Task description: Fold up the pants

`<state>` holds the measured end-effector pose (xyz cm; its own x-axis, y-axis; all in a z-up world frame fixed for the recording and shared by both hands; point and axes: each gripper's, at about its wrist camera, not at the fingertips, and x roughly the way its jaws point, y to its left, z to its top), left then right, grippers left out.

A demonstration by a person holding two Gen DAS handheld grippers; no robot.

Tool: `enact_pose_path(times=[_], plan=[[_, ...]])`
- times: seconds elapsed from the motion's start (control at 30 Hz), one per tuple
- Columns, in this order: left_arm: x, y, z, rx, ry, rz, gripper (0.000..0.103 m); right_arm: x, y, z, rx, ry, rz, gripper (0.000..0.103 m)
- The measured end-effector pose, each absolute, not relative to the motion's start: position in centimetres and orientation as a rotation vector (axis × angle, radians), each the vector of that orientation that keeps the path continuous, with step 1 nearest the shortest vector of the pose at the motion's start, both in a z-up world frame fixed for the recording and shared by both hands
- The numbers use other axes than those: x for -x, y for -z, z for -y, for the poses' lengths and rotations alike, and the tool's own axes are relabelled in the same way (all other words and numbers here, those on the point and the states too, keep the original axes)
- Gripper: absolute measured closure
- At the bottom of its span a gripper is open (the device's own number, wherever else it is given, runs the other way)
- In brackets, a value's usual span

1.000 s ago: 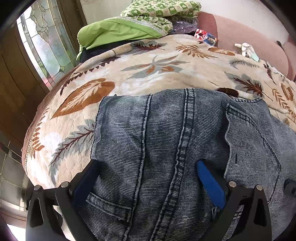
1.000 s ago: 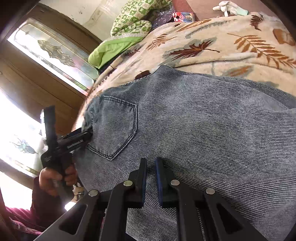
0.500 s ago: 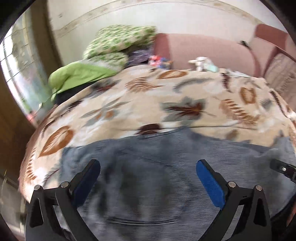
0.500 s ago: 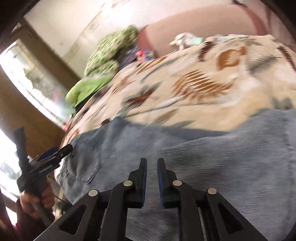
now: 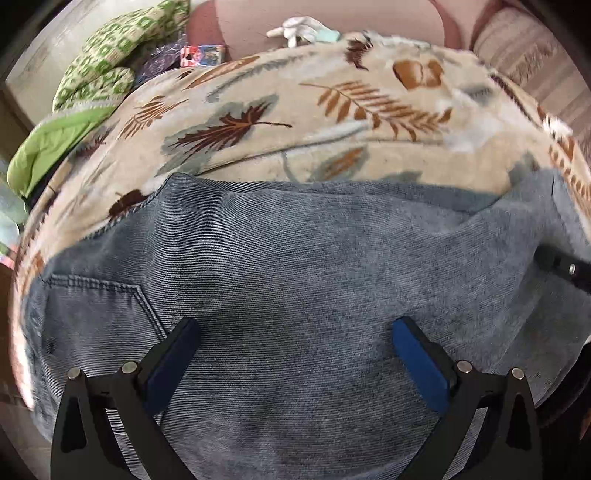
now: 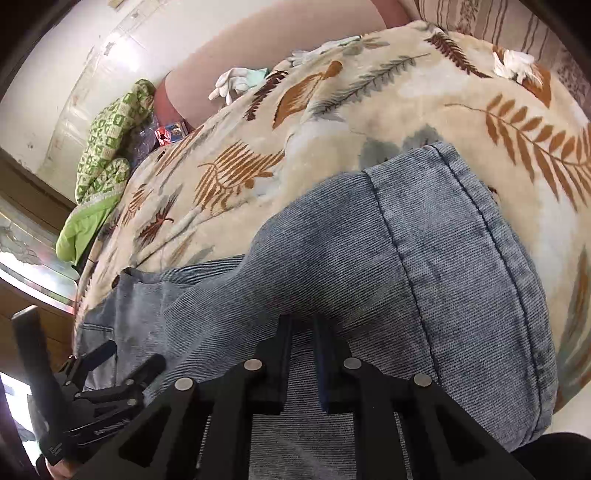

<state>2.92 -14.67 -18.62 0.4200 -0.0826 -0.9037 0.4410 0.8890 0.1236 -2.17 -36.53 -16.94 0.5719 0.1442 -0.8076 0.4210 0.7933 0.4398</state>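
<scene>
Blue-grey denim pants (image 5: 295, 258) lie lengthwise along the near edge of a leaf-print blanket (image 5: 332, 110), with a back pocket (image 5: 96, 306) at the left. My left gripper (image 5: 295, 325) hovers just above the seat area, open wide, nothing between its blue pads. Further right, my right gripper (image 6: 303, 321) is over the leg, shut to a narrow slit; no fold is seen pinched. The leg's hem (image 6: 480, 258) lies to its right. One finger of the right gripper (image 5: 569, 269) shows at the left wrist view's right edge. The left gripper (image 6: 133, 356) appears at lower left.
Green bedding (image 5: 110, 74) is piled at the back left of the bed. A small red box (image 5: 201, 55) and white gloves (image 5: 299, 29) lie by the pink headboard (image 5: 332, 18). A window and wood panelling (image 6: 22, 229) stand to the left.
Both grippers have travelled right along the pants, from the waist and pockets toward the leg and hem, rolling as they went. Left jaws stayed open, right jaws stayed shut.
</scene>
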Motion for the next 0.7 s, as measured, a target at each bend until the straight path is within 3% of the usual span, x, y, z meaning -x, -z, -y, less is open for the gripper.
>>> enact_pose_path(times=[0.27, 0.43, 0.6, 0.7], plan=[[-2.2, 18.4, 14.0, -0.323, 0.333, -1.116, 0.000, 3.2, 17.1, 37.6, -0.776, 0.164, -0.950, 0.088], [-1.9, 17.9, 14.1, -0.364, 0.326, -1.140, 0.000, 4.5, 14.6, 37.1, -0.726, 0.203, -0.823, 0.087], [-1.3, 15.3, 14.8, -0.416, 0.339, -1.013, 0.000, 5.0, 14.3, 37.7, -0.760, 0.210, -0.806, 0.087], [-1.4, 15.7, 15.5, -0.450, 0.329, -1.028, 0.000, 4.9, 15.1, 38.0, -0.791, 0.184, -0.845, 0.087]])
